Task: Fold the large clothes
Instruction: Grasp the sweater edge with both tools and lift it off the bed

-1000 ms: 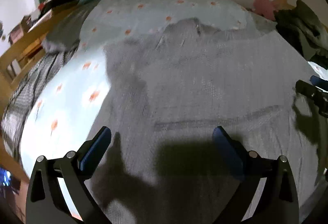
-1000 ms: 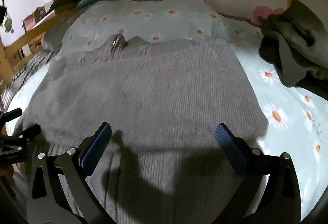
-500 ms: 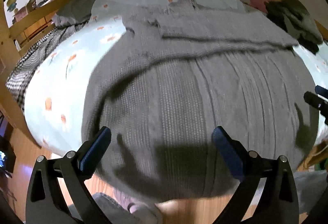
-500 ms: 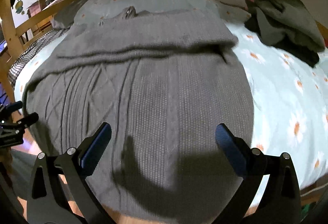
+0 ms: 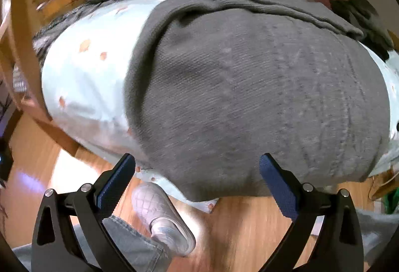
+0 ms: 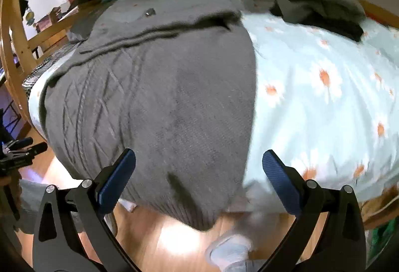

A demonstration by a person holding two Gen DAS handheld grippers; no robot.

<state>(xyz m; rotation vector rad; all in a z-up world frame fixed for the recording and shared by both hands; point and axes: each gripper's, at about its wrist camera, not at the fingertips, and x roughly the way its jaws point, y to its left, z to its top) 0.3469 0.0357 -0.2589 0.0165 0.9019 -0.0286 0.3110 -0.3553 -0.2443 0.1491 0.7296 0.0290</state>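
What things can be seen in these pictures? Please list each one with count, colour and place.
sweater: one, grey, spread over the bed, hem hanging past its near edge
bedsheet: one, pale blue with daisies, under the sweater
clothes pile: one, dark, far right of the bed
bed frame: wooden, around the bed
floor: wooden, below
shoes: two, whitish, on the floor
left gripper: open, empty
right gripper: open, empty

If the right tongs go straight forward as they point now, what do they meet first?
Probably the grey sweater near its hanging edge on the bed; the open right tongs point at it, though depth is unclear.
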